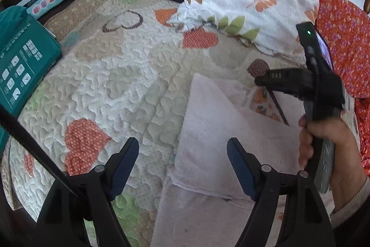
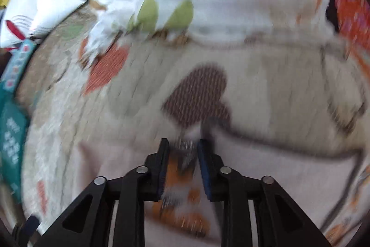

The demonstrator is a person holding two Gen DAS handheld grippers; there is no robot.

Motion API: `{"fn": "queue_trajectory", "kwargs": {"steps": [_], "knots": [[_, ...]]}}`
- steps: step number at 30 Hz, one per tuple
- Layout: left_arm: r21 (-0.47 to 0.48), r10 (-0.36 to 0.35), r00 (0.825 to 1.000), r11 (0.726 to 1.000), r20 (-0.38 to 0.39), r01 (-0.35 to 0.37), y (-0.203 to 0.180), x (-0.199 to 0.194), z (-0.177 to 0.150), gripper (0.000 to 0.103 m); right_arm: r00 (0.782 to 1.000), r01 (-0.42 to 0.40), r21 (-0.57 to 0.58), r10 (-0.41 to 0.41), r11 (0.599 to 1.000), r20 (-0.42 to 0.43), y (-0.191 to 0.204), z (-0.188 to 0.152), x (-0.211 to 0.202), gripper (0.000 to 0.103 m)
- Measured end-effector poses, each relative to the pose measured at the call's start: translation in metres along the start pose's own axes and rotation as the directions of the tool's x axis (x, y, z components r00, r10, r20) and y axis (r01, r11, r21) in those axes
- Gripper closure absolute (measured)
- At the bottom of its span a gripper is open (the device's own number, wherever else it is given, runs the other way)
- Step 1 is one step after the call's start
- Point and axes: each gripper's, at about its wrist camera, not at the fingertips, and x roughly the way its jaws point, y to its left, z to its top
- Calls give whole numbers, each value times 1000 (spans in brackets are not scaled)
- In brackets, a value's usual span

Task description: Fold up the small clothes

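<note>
Pink garment (image 1: 208,131): flat on quilted bed (image 1: 104,85), long axis running near-to-far, folded corner pointing away | left tool (image 1: 182,168): wide, empty, over garment's left edge | right tool (image 2: 182,149): narrow, garment's patterned fabric between fingers, grip blurred.

"DAS" lettering on right claw (image 1: 281,79)

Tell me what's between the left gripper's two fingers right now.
Nothing is held: in the left wrist view the left gripper is open over the quilt, with the pale pink garment edge under its right finger.
</note>
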Motion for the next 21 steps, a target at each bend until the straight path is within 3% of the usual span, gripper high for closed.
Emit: {"fn": "queue_trajectory", "kwargs": {"steps": [5, 10, 15, 19, 21], "knots": [[12, 4, 1000, 1000, 16, -4, 7, -9, -4, 25, 996, -67, 9, 66, 998, 60, -17, -28, -64, 69], [18, 2, 1000, 1000, -10, -2, 16, -9, -20, 26, 998, -68, -14, 68, 998, 14, -69, -118, -134, 66], [47, -7, 997, 999, -75, 11, 14, 1, -48, 25, 999, -39, 159, 42, 987, -16, -143, -223, -168, 59], [47, -26, 985, 998, -171, 34, 11, 14, -83, 25, 1000, -3, 332, -1, 943, 11, -195, -296, -192, 59], [105, 27, 993, 994, -113, -15, 5, 6, -100, 23, 998, 4, 398, -28, 917, 53, -214, -323, -208, 59]]}}
